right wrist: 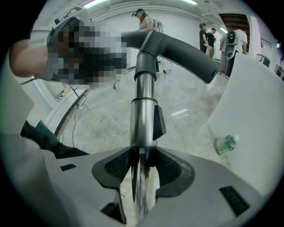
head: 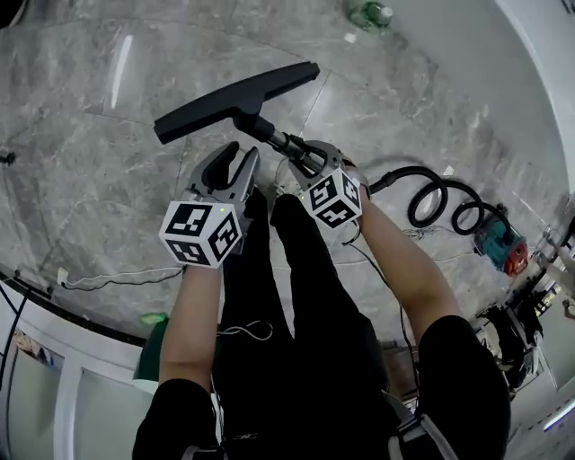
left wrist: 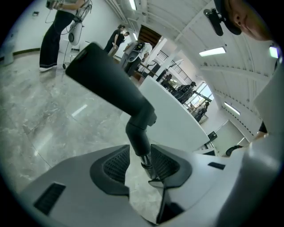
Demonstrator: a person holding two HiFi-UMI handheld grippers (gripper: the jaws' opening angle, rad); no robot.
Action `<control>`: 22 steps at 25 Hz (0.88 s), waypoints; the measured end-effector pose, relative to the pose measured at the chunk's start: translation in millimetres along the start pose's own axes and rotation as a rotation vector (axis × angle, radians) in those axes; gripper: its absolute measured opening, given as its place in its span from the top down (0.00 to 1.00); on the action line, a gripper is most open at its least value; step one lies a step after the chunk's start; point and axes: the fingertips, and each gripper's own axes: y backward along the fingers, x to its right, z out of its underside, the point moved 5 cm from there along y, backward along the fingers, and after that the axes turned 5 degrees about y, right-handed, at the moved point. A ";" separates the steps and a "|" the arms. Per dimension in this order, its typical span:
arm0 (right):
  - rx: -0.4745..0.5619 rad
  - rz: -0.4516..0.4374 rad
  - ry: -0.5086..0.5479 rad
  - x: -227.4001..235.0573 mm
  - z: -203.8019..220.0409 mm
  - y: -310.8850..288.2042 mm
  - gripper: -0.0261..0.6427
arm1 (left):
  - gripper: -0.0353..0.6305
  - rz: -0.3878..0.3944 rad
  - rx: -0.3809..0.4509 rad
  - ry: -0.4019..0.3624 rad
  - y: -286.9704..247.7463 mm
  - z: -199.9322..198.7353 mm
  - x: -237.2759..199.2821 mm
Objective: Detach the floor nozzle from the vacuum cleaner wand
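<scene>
The black floor nozzle (head: 234, 99) sits on the end of the metal wand (head: 292, 144), held up off the marble floor. My right gripper (head: 310, 154) is shut on the wand just behind the nozzle's neck; in the right gripper view both pads press the shiny tube (right wrist: 143, 119), with the nozzle (right wrist: 177, 48) above. My left gripper (head: 243, 154) is open beside the wand, its tips just short of the neck. In the left gripper view the nozzle (left wrist: 111, 84) fills the middle, and its neck shows in the gap of my left gripper (left wrist: 141, 153), close to the right pad (left wrist: 166, 164).
A coiled black hose (head: 440, 202) runs right to the teal and red vacuum body (head: 499, 244). A green bottle (head: 370, 13) lies by the white wall. A white cable (head: 117, 278) trails on the left. People (left wrist: 57, 31) stand far off.
</scene>
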 end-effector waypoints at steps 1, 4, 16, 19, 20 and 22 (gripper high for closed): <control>0.016 0.001 0.001 -5.4 -6.3 17.6 0.69 | 0.74 0.006 0.022 0.016 7.2 -6.1 7.9; 0.042 0.003 -0.015 -17.1 -17.7 61.2 0.69 | 0.72 0.077 0.073 0.075 27.7 -20.9 34.9; 0.083 -0.239 0.024 -47.6 -19.4 120.7 0.69 | 0.66 0.384 0.129 0.024 42.7 -45.0 99.2; 0.072 -0.326 0.074 -54.1 -17.8 141.2 0.69 | 0.64 0.475 0.125 0.009 38.3 -53.2 128.7; 0.068 -0.330 0.077 -51.4 -16.7 146.7 0.69 | 0.64 0.478 0.119 -0.008 35.8 -53.7 136.7; 0.063 -0.315 0.078 -47.9 -15.3 153.2 0.69 | 0.68 0.459 0.127 -0.055 35.0 -52.3 146.7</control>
